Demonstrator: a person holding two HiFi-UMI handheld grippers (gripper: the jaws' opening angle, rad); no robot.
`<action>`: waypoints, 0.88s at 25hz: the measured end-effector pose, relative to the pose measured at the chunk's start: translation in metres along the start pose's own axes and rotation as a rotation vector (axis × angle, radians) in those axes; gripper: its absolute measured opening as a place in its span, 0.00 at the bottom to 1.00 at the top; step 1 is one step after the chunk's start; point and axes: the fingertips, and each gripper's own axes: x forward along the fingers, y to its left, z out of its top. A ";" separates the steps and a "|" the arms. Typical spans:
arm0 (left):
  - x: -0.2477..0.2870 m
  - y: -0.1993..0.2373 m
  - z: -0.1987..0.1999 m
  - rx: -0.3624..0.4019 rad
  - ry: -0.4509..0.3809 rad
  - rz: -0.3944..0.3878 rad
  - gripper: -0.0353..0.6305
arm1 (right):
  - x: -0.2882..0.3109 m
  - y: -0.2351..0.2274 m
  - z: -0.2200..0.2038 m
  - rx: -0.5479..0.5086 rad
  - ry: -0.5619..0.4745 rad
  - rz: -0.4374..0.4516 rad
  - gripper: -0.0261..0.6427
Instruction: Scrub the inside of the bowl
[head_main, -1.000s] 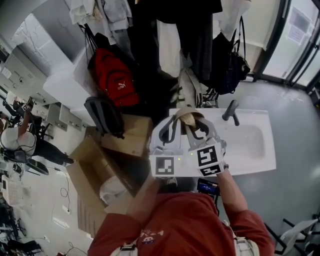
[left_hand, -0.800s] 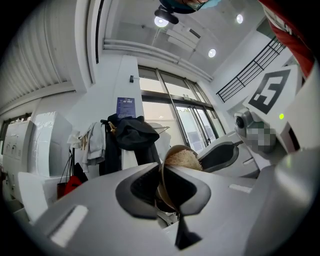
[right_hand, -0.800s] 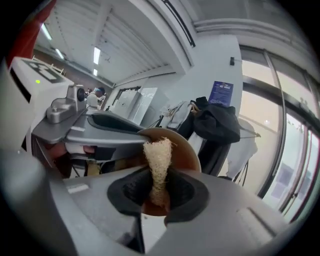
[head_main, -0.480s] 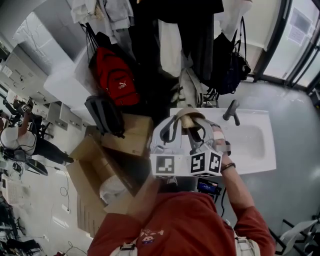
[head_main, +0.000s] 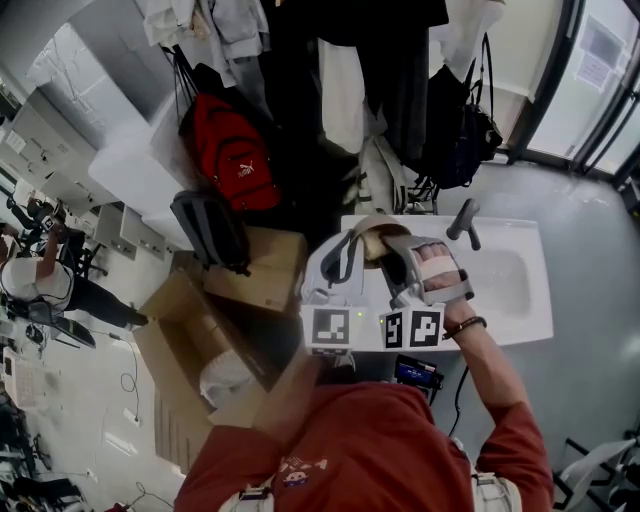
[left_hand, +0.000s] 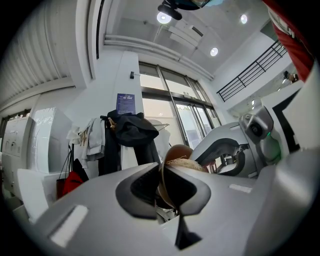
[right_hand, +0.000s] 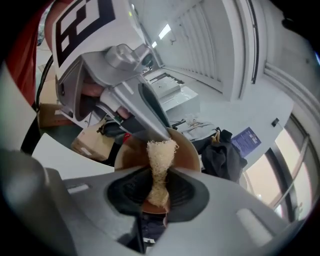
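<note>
I wear a rust-red, short-sleeved T-shirt with a small print on the chest, and pale grey straps come over my shoulders. A dark wristband circles my right wrist. My left gripper and right gripper are smooth light-grey plastic shells, each with a black padded hollow round its jaws. The left cube and right cube are white with black square markers, and a thin black cable runs below the right one.
</note>
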 end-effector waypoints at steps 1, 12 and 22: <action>0.000 0.000 -0.002 -0.001 0.005 -0.001 0.11 | 0.000 0.001 0.000 -0.028 0.001 0.001 0.15; -0.002 -0.001 -0.004 -0.012 0.025 -0.009 0.11 | -0.004 0.012 -0.001 -0.303 0.004 0.003 0.15; -0.004 0.002 -0.002 -0.020 0.015 0.000 0.10 | -0.003 0.013 0.005 -0.084 0.015 0.053 0.15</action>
